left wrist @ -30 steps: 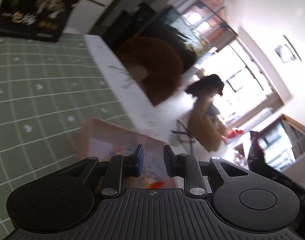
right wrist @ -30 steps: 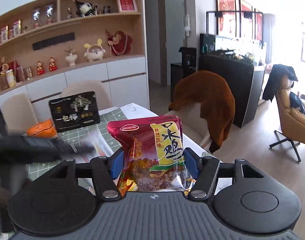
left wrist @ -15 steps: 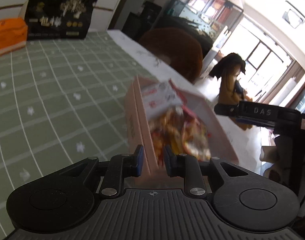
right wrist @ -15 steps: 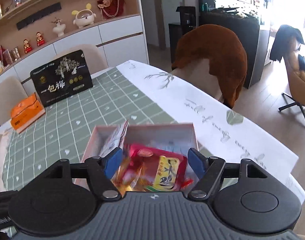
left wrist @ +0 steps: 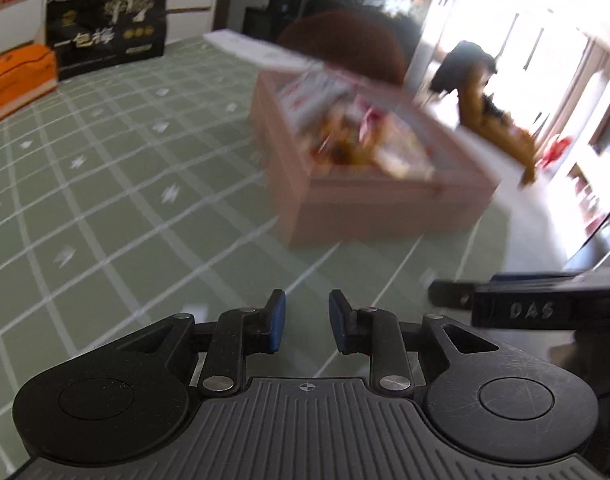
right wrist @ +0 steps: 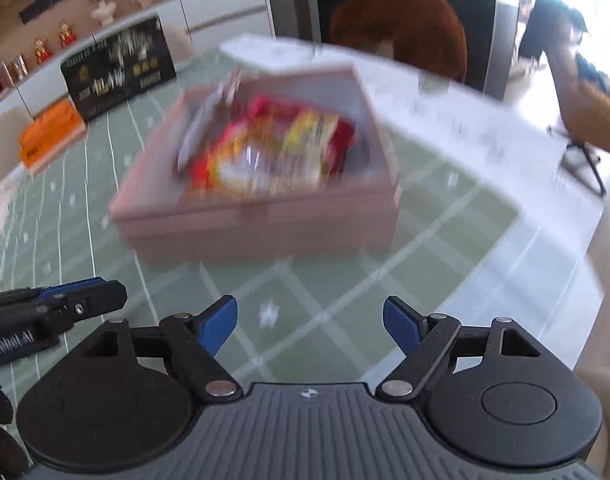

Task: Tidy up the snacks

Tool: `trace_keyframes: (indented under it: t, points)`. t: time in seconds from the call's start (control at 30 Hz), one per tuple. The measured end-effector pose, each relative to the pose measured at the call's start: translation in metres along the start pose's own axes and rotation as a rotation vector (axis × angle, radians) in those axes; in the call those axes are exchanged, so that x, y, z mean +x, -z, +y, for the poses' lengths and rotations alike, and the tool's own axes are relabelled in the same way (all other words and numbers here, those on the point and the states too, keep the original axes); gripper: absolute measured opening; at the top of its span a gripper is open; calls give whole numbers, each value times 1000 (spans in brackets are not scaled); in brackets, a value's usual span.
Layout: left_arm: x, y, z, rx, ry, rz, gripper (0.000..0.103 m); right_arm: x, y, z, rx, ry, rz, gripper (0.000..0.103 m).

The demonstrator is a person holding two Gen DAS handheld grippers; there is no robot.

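Observation:
A pink open box (right wrist: 257,220) stands on the green checked tablecloth, and it also shows in the left wrist view (left wrist: 385,208). A red and yellow snack bag (right wrist: 273,148) lies inside it, blurred, also seen from the left (left wrist: 365,140). My right gripper (right wrist: 309,324) is wide open and empty, held back from the box's near side. My left gripper (left wrist: 307,322) has its jaws narrowly apart with nothing between them, to the left of the box. The left gripper shows at the left edge of the right wrist view (right wrist: 57,304).
A black gift bag (left wrist: 109,40) and an orange box (left wrist: 13,76) stand at the table's far side. A brown-covered chair (right wrist: 401,28) is behind the table. The white table border and edge (right wrist: 485,128) run on the right.
My right gripper let go of the snack bag into the box and drew back, open. My left gripper let go of the box wall and pulled back from it.

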State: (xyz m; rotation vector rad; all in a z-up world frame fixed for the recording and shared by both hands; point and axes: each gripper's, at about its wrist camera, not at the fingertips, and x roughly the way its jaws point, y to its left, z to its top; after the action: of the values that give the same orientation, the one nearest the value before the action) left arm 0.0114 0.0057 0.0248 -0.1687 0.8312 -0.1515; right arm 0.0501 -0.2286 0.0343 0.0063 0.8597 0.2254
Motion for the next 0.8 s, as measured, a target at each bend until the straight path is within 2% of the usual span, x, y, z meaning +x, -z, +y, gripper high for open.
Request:
trace_keyframes:
  t: [0.07, 0.17, 0.27, 0.37, 0.5, 0.63, 0.8]
  points:
    - [-1, 7, 2, -5, -5, -29, 27, 6, 12, 7, 5, -6, 11, 83]
    - [1, 10, -7, 46, -24, -59, 27, 7, 26, 20, -40, 50, -39, 87]
    - [7, 14, -21, 109, -71, -89, 27, 11, 36, 25, -62, 122, -75, 103]
    - [8, 20, -30, 126, -119, -132, 27, 10, 37, 14, 1, 143, -105, 103]
    - [12, 25, -41, 160, -173, -173, 27, 11, 41, 7, 6, 149, -149, 103]
    - [15, 20, -35, 120, -143, -177, 27, 11, 43, 5, 3, 148, -173, 103]
    - [15, 20, -37, 129, -151, -181, 28, 13, 47, 6, -12, 139, -225, 103]
